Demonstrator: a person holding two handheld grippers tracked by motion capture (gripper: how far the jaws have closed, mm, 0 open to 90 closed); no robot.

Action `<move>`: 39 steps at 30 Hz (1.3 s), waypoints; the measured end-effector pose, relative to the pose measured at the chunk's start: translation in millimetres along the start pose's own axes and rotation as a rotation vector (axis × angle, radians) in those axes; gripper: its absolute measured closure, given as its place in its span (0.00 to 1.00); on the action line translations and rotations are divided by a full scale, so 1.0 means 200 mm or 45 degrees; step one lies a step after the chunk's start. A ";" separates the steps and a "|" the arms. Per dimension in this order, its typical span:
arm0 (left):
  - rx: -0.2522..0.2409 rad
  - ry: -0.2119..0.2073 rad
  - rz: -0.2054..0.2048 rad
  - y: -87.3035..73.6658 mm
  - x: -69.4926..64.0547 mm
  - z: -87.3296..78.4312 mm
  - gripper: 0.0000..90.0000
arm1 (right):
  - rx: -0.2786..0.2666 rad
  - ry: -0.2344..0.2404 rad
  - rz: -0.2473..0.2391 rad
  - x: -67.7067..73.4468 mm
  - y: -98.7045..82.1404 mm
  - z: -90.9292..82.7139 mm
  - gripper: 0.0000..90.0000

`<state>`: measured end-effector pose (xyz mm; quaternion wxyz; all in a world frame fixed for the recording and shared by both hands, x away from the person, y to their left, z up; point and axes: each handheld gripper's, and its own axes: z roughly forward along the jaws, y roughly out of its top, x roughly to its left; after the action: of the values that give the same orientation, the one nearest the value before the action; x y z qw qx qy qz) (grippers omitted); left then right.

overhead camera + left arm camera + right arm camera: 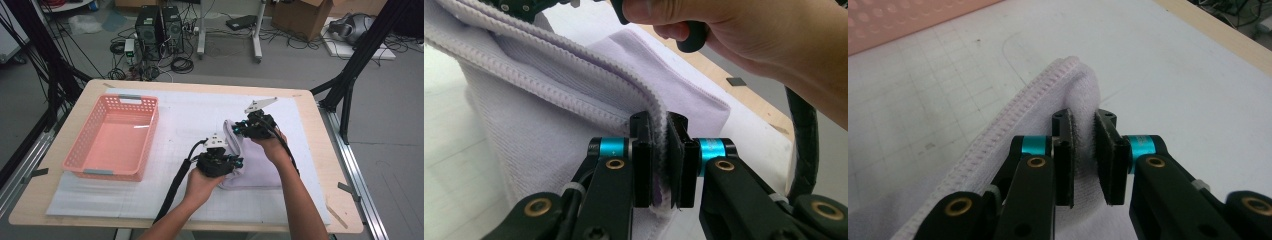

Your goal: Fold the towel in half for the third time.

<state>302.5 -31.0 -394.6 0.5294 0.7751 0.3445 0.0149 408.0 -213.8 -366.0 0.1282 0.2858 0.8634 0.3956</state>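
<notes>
A pale lilac towel (252,162) lies partly folded on the white mat, right of centre. My left gripper (231,161) is shut on its near left hem; in the left gripper view the ribbed hem (659,145) is pinched between the black pads. My right gripper (239,127) is shut on the far corner of the same hem, lifted off the mat; in the right gripper view the folded edge (1083,95) sits between the pads. The towel's left edge (232,142) hangs stretched between both grippers. A hand (744,35) with the other gripper shows above the towel in the left gripper view.
A pink plastic basket (90,160), with nothing in it, stands on the left of the mat (185,120). The wooden table's edge (320,130) runs along the right. Computers, cables and boxes lie on the floor beyond the table.
</notes>
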 end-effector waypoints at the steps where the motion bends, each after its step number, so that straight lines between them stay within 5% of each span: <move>1: 0.005 0.003 0.003 0.00 0.00 0.02 0.91 | -0.001 -0.008 0.001 -0.01 -0.01 -0.01 0.89; 7: -0.014 0.020 0.009 0.00 -0.02 0.07 0.89 | 0.007 -0.038 0.016 -0.07 -0.08 -0.03 0.90; 11: -0.007 0.048 0.053 -0.01 -0.02 0.08 0.74 | 0.002 -0.045 0.024 -0.10 -0.13 -0.05 0.90; 16: -0.070 0.076 0.097 -0.01 -0.02 0.02 0.55 | 0.022 -0.071 0.021 -0.13 -0.19 -0.08 0.90; 23: -0.114 0.119 0.155 -0.02 0.01 -0.09 0.49 | 0.036 -0.098 -0.006 -0.15 -0.22 -0.11 0.90; 28: -0.121 0.171 0.188 -0.09 0.07 -0.17 0.47 | 0.065 -0.158 0.020 -0.19 -0.29 -0.14 0.90; 34: -0.138 0.199 0.155 -0.15 0.17 -0.24 0.47 | 0.073 -0.200 0.058 -0.21 -0.34 -0.18 0.89; 39: -0.141 0.229 0.151 -0.20 0.23 -0.29 0.46 | 0.065 -0.242 0.121 -0.22 -0.41 -0.22 0.77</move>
<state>295.3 49.7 -417.7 0.5365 0.7592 0.3429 0.1347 390.7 -309.5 -398.8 0.1831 0.3659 0.8425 0.3504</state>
